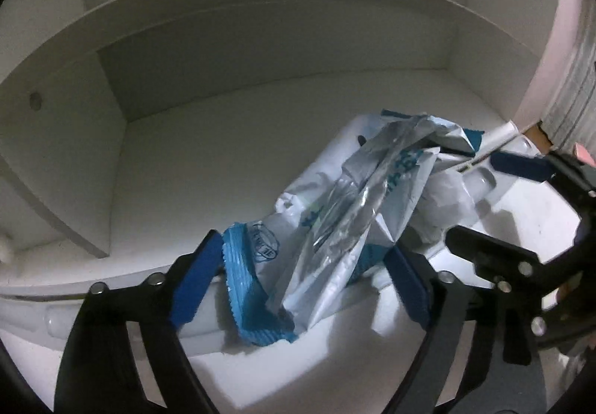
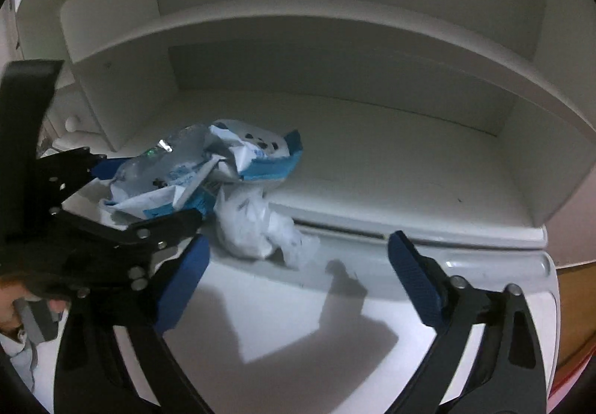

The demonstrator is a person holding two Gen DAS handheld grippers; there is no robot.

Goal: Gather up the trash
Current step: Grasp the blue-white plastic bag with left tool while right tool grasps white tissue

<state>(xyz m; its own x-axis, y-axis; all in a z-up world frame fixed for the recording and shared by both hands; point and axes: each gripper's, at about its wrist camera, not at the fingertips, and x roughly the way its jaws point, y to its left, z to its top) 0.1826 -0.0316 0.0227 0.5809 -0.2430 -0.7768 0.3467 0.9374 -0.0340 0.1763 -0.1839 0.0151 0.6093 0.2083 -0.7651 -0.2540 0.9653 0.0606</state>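
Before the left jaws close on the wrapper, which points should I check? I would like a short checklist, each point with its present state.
1. Blue-and-white wrapper lies between the left gripper pads: ok, it sits in the gap.
2. Left jaws wide enough around it: ok, both stand apart from the foil; no squeeze visible.
3. Right gripper free of load: ok, jaws open, nothing between them.
4. The two grippers clear of each other: cannot tell; the views show them very close.
5. Crumpled white paper free to be taken separately: cannot tell; it touches the wrapper.
6. White surface under the trash free of obstacles: ok.
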